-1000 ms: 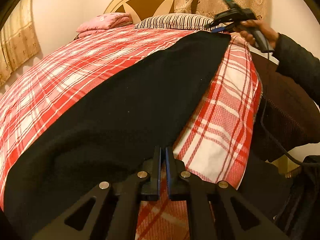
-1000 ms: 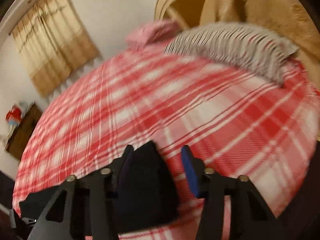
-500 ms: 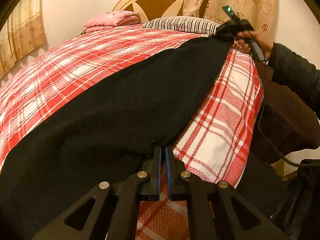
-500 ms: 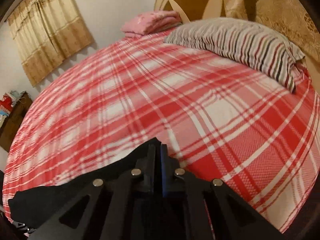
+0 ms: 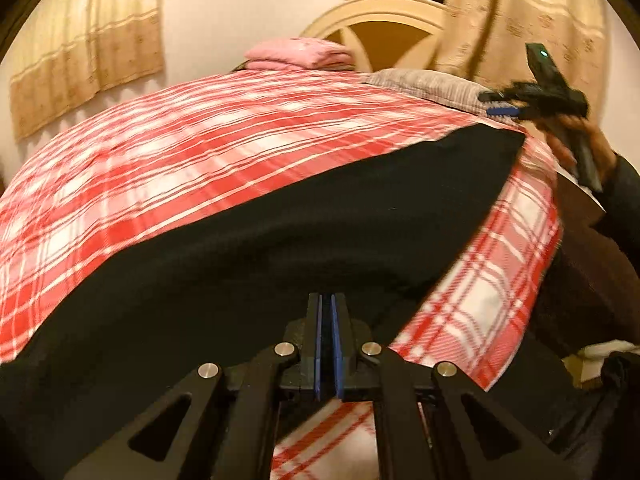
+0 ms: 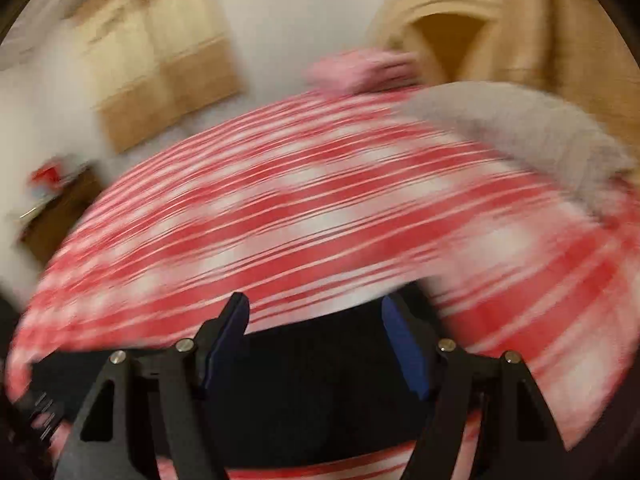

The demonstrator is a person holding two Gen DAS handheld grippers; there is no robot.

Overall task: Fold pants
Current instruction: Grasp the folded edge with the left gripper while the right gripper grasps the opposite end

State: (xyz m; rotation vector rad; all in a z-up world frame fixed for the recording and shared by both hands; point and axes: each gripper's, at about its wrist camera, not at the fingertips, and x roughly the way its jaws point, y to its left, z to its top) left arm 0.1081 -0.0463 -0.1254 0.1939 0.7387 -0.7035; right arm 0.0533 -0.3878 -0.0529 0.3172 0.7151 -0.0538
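Note:
The black pants (image 5: 280,248) lie stretched long across the red-and-white plaid bed (image 5: 180,152). My left gripper (image 5: 328,320) is shut on the near edge of the pants. My right gripper (image 5: 516,104) shows at the far end of the pants, lifted just above their corner, held in a hand. In the blurred right wrist view the right gripper (image 6: 316,320) is open, with the pants (image 6: 312,392) lying below and between its fingers, not pinched.
A striped pillow (image 5: 432,84) and a folded pink cloth (image 5: 300,54) lie at the headboard (image 5: 376,28). Beige curtains hang behind. The bed's right edge (image 5: 548,240) drops off beside a dark-sleeved arm (image 5: 616,200). A low wooden stand (image 6: 56,208) is at the far left.
My right gripper has opened and let go of the far pant end, and lifted off it. My left gripper stays shut on the pants and has swung its view leftward.

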